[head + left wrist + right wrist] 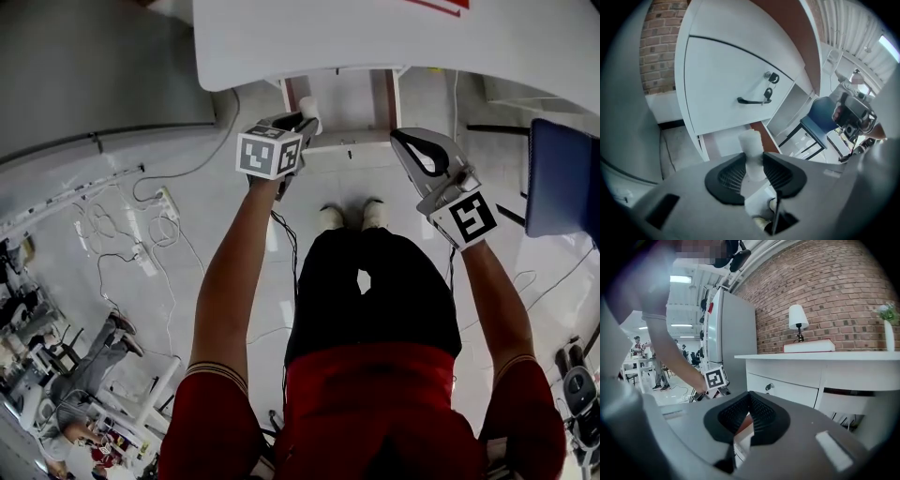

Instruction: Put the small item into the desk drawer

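At open drawer [342,103]: stubby white cyl. [751,152] in L jaws' grip; R jaws together.

White desk [811,356] — lamp [797,317], red book [809,346], vase [889,337] on top

The person wears a red shirt [375,394] with striped cuffs, black trousers [375,291] and white shoes [352,217]; the left gripper [302,122] and right gripper [405,142] are grey.
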Available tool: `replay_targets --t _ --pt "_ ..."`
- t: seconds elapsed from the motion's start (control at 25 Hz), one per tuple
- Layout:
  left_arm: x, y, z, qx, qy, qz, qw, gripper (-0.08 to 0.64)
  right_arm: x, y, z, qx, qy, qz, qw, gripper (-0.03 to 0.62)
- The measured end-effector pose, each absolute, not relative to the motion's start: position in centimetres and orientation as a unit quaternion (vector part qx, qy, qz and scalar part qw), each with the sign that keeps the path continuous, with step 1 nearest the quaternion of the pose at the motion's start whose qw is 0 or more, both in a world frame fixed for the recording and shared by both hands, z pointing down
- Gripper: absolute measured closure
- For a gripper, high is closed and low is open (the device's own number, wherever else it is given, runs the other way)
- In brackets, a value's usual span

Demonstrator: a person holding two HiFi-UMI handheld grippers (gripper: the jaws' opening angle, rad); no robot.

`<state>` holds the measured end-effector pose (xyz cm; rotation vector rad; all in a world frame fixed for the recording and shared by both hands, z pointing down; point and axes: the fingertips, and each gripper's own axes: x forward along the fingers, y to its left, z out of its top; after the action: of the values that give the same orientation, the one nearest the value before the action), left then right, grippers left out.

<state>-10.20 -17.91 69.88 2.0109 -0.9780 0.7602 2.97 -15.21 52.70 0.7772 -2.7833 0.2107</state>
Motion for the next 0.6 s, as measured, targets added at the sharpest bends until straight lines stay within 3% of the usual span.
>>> replay_targets --t 0.6 --pt "-9.1 -20.8 79.1 0.75 -0.349 0.373 0.42 0.436 3.2 -16.4 56.6 0.267 -0.955 0.052 0.117 0.58"
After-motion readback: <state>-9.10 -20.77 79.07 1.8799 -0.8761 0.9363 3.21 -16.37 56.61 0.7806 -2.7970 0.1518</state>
